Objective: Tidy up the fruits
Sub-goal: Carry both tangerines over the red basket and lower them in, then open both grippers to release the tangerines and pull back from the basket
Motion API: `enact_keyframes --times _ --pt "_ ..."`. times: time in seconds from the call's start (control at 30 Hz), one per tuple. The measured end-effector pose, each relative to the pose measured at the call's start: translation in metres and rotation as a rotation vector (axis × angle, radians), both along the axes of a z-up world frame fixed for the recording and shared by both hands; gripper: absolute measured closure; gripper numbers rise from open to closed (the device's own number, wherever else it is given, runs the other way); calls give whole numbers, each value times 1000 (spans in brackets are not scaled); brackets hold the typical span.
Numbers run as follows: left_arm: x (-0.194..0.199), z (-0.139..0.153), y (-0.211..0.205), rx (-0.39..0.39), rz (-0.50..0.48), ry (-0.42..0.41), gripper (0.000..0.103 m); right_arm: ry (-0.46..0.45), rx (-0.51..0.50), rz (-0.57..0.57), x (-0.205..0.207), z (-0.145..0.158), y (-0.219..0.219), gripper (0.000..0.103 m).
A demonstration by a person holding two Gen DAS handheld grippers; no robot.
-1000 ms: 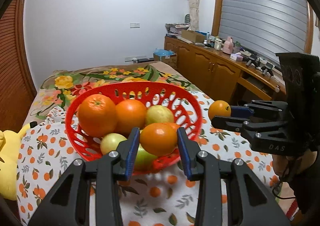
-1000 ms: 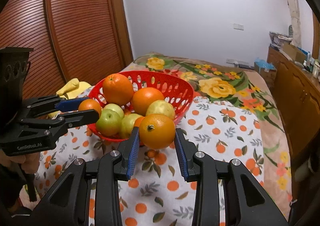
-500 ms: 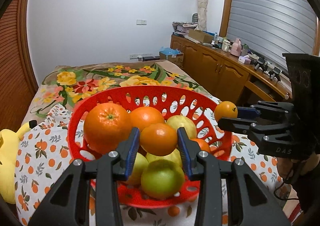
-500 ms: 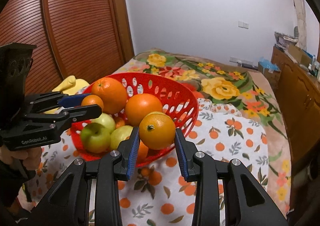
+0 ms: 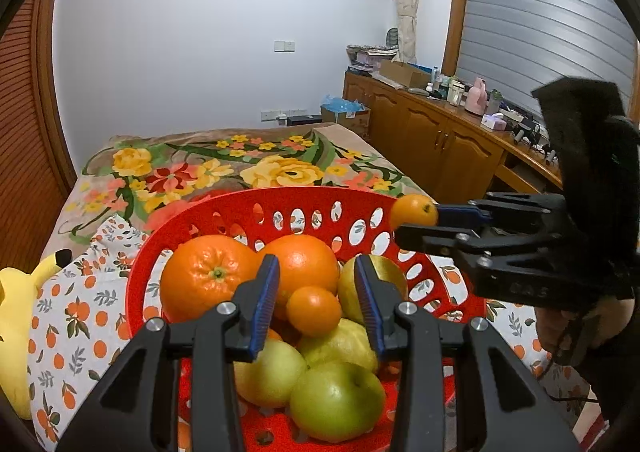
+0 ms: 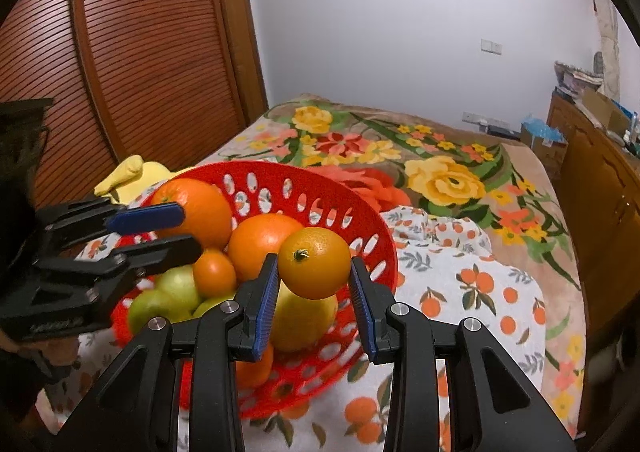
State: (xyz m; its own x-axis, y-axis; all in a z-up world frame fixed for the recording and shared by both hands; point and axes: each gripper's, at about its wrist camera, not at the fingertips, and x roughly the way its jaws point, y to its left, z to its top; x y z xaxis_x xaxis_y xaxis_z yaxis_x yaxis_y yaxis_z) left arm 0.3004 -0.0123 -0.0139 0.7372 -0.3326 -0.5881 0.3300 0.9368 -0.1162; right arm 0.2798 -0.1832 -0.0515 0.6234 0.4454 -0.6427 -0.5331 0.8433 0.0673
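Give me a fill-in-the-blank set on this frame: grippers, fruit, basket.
1. The right gripper is shut on an ____.
2. The left gripper is ____ and holds nothing.
3. The small orange below the left gripper rests in the ____ basket.
4. The yellow plush toy lies on the ____ side of the basket in the left wrist view.

Missing words: orange; open; red; left

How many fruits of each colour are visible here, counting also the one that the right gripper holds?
Orange fruits: 5, counting the held orange in the jaws of the right gripper
Green or yellow-green fruits: 4
Total: 9
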Motion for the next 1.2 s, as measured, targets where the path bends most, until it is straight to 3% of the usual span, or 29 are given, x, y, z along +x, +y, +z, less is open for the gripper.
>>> enact_keyframes --times 0.77,1.2 --pt "-10 14 13 -23 16 -24 59 6 -7 -14 29 -5 12 64" --pt "-45 13 16 17 44 -49 56 -34 23 -46 -15 6 3 63"
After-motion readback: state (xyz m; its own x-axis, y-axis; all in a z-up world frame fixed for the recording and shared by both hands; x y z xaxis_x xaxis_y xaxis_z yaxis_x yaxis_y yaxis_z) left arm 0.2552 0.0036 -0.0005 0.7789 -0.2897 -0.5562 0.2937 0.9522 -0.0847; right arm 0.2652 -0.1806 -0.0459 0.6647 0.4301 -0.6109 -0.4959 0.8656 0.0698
